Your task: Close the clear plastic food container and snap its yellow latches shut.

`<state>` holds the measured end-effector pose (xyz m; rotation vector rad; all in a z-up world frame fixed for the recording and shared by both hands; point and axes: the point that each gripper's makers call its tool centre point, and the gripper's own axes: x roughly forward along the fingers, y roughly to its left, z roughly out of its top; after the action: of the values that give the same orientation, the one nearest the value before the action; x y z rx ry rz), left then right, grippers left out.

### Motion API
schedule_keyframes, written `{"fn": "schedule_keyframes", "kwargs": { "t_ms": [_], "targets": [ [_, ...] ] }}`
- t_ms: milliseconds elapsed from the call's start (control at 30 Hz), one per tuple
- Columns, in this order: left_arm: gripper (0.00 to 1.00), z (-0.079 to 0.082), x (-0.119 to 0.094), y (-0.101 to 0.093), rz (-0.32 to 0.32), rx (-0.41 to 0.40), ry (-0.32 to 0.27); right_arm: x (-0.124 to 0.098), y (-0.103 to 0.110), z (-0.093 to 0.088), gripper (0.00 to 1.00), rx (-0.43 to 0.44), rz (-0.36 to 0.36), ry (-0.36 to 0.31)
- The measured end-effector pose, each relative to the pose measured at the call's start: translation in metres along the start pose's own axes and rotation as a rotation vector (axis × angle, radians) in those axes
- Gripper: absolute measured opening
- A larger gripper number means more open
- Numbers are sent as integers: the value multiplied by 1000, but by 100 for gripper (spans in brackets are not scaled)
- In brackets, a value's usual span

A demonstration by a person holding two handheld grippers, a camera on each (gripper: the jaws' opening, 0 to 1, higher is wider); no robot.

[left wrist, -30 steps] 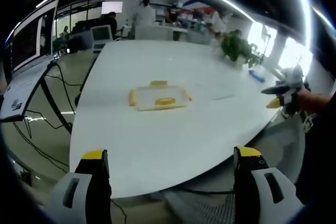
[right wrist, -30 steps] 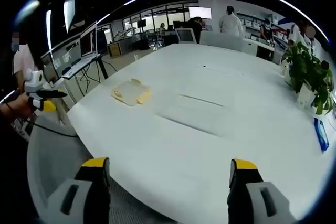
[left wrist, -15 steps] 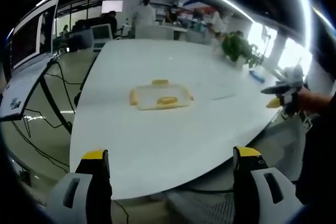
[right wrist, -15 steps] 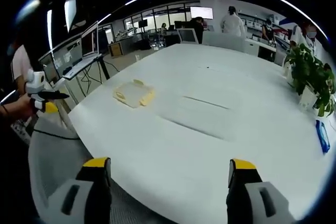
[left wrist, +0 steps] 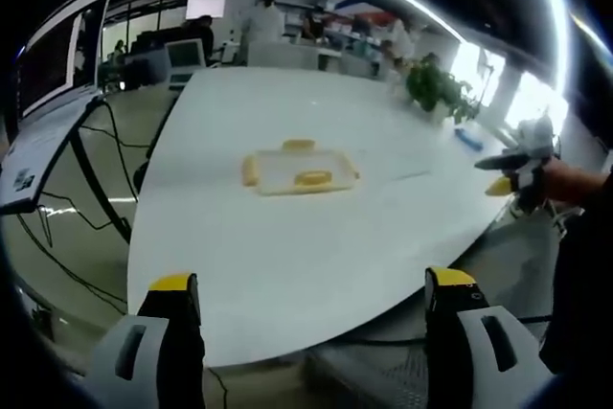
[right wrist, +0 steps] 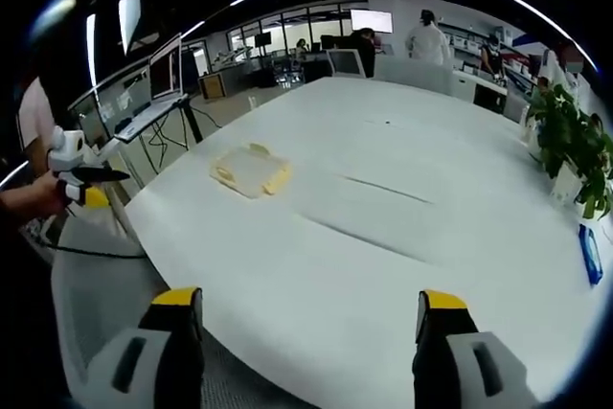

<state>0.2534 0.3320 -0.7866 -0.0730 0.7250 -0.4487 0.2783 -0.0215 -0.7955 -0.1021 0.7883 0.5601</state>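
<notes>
On the white table (left wrist: 287,256), well apart from both grippers, the clear container (left wrist: 299,171) with yellow latches (left wrist: 313,178) lies ahead of the wide-open left gripper (left wrist: 311,299), long axis crosswise, while the equally wide right gripper (right wrist: 305,308) appears farther off.
</notes>
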Motion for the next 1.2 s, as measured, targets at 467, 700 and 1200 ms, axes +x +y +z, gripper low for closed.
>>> {"fn": "schedule_keyframes", "kwargs": {
  "t_ms": [467,700,1200],
  "targets": [
    [95,1,5,15,-33,20,3,13,15,13,91,7,-5,-11],
    [94,-1,8,21,-45,22,1,22,23,17,91,11,-8,-14],
    [92,-2,17,32,-63,22,-1,42,39,42,89,-66,7,-5]
  ]
}}
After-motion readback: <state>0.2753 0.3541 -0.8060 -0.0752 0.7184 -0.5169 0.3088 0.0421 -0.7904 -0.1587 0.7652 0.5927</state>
